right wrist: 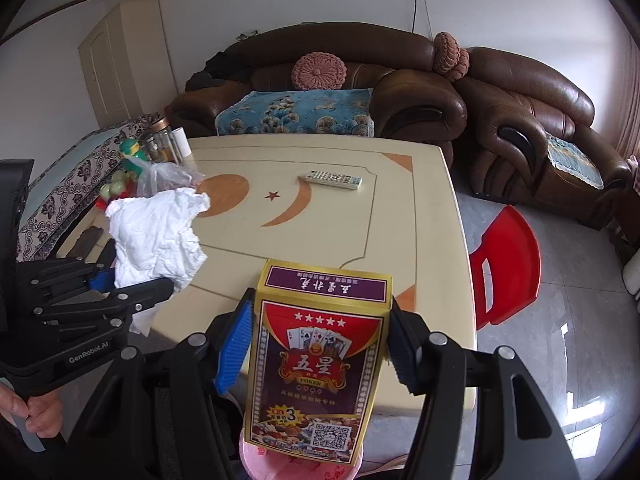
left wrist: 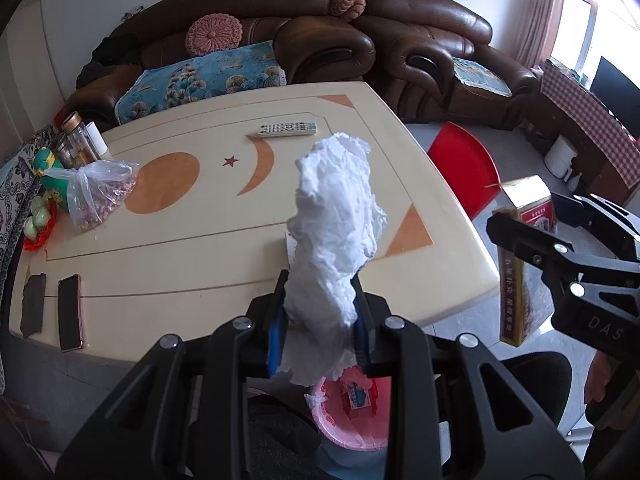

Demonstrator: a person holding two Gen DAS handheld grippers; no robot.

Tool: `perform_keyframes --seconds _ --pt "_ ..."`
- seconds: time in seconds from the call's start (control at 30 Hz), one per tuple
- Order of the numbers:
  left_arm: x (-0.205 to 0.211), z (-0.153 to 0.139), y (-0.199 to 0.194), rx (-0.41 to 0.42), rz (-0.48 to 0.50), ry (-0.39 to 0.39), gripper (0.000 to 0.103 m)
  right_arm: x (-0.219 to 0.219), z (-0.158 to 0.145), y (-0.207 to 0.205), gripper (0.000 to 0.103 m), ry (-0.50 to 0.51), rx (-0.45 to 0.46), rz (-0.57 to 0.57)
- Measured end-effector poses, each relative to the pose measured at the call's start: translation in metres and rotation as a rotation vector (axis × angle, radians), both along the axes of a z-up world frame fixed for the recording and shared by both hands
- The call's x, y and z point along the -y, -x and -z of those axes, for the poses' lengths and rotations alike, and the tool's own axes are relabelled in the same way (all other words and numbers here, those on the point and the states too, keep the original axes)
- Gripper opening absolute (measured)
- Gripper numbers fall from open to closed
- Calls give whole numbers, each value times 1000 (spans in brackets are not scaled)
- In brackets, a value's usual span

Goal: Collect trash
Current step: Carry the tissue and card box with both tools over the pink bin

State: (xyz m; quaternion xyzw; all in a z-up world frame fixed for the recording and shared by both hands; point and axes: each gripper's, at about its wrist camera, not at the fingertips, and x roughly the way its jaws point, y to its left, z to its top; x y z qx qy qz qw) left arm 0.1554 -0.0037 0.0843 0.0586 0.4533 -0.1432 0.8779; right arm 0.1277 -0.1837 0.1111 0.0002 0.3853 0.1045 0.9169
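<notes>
Left gripper (left wrist: 320, 332) clenched on a crumpled white tissue wad (left wrist: 336, 220), soft and creased, held above the near edge of the glossy cream table (left wrist: 192, 248); right gripper (right wrist: 320, 344) clamped on a flat cardboard playing-card box (right wrist: 316, 364), gold-edged, printed "POKER" with five stars and a QR code; below both, a pink plastic bin (left wrist: 352, 412) holding a wrapper, shown fuller from the left wrist; "GenRobot.AI" legible only from the right wrist.

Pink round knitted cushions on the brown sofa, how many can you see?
2. One pink round knitted cushion leans against the left sofa's backrest; the other sits atop the backs where the two sofas meet. More could be hidden.
</notes>
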Motion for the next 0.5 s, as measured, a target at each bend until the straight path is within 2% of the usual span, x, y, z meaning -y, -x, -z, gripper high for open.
perform_keyframes --seconds 0.27,0.5 --pt "3 32 23 -36 44 0 27 0 18 29 59 26 -5 5" --pt "6 68 39 -83 87 15 27 0 49 46 59 17 -51 3"
